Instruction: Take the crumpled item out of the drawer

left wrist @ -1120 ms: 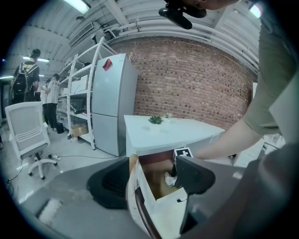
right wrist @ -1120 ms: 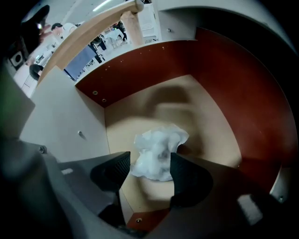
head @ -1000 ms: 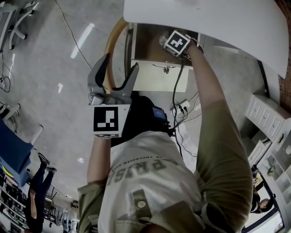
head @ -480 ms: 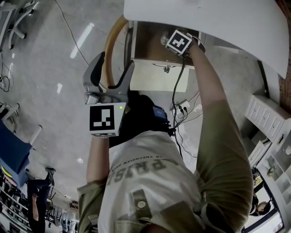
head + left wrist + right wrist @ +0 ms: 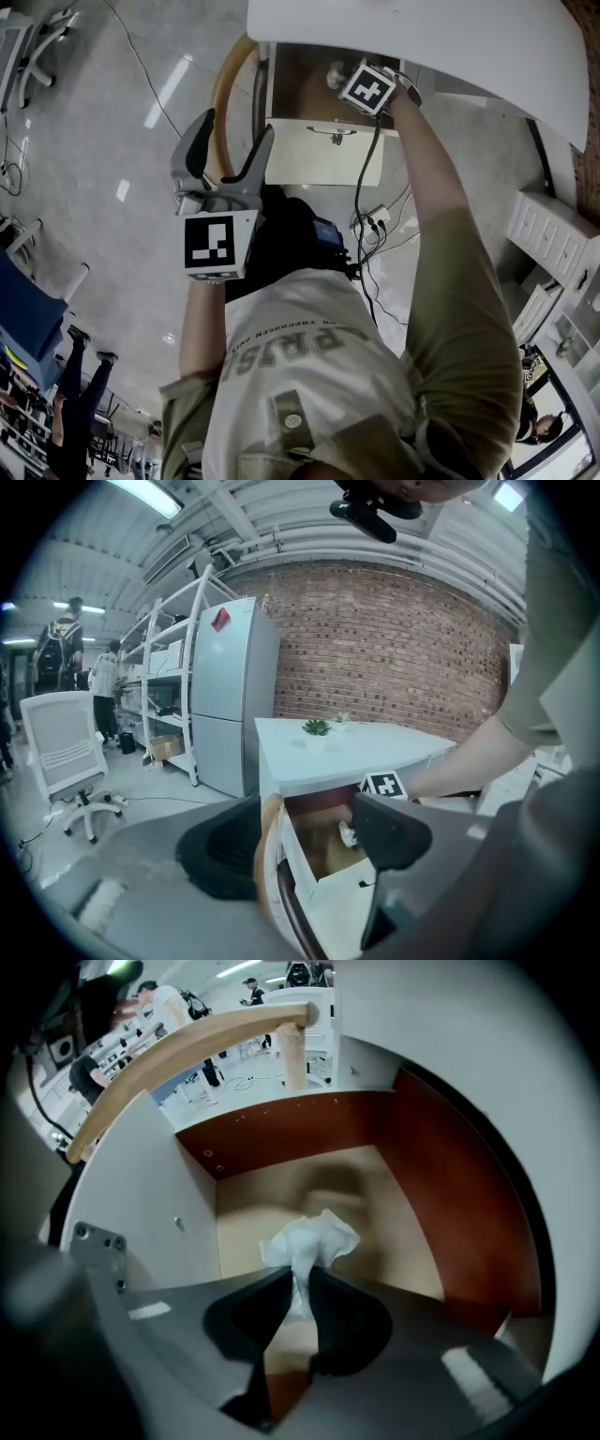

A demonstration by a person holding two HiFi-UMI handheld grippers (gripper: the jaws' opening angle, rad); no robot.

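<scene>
Lifting out is in hand: the crumpled item [image 5: 309, 1239] is clamped in the jaws of the right tool [image 5: 298, 1279], inside the open drawer [image 5: 281, 1133]. A straight raise clear of the walls is called for next. The left tool [image 5: 231, 142] is held apart, empty. Since a second ago, the right jaws have been closed onto the item and raised slightly.

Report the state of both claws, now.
Left claw: open, holding nothing.
Right claw: has just been closing, now shut on the crumpled white paper in the drawer.
</scene>
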